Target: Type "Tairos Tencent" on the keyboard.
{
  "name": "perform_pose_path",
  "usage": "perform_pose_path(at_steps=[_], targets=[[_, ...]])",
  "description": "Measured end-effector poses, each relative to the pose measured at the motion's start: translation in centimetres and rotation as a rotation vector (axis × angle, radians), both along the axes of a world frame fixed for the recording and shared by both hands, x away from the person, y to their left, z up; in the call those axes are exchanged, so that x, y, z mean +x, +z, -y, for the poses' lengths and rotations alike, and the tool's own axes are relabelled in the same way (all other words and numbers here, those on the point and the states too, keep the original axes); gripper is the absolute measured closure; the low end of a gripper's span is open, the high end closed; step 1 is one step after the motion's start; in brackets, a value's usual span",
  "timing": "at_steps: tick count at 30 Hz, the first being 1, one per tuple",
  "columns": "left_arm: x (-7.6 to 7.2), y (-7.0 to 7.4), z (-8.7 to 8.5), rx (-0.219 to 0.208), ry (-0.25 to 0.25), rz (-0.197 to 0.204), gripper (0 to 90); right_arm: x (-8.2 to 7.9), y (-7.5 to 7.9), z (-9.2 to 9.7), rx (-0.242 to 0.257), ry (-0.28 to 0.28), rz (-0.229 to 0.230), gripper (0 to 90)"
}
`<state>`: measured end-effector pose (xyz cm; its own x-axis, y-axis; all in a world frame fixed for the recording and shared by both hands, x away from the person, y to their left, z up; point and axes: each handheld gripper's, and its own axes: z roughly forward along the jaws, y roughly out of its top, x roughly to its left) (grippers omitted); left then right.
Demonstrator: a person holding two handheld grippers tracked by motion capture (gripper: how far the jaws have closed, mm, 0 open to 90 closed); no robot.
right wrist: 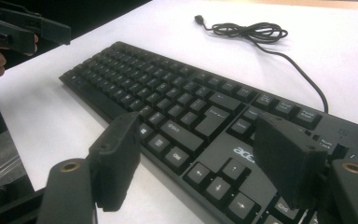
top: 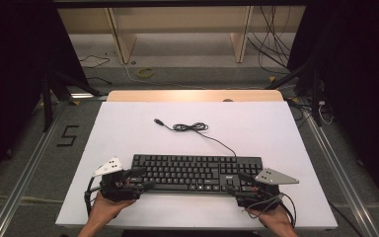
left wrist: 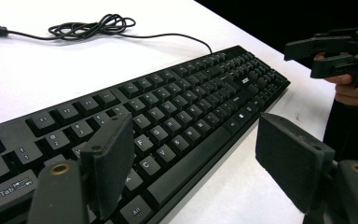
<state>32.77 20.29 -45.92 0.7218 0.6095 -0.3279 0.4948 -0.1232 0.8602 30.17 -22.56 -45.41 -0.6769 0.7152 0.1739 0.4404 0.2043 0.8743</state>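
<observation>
A black keyboard [top: 197,173] lies along the near part of the white table [top: 128,133]. Its thin cable runs back to a loose coil [top: 190,127] and ends in a USB plug [top: 158,121]. My left gripper [top: 142,178] stands open at the keyboard's left end. In the left gripper view [left wrist: 200,163], one jaw hovers over the keys and the other over the bare table in front. My right gripper [top: 238,182] stands open at the right end. In the right gripper view [right wrist: 205,163], one jaw is over the arrow keys and the other is off the front edge. Nothing is gripped.
The table's far edge shows a wooden strip [top: 192,95]. Beyond it, loose cables [top: 271,44] lie on the floor by wooden frame legs [top: 121,39]. A "5" mark [top: 68,135] is on the floor at left. Metal rails [top: 24,177] flank the table.
</observation>
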Motion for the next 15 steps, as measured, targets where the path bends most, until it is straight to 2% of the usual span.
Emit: perform_pose_path(at_steps=[15], targets=[[0.19,-0.14,0.19,0.015,0.001,0.005,27.9,0.04,0.04,0.02,0.001,-0.008,0.009,32.3]])
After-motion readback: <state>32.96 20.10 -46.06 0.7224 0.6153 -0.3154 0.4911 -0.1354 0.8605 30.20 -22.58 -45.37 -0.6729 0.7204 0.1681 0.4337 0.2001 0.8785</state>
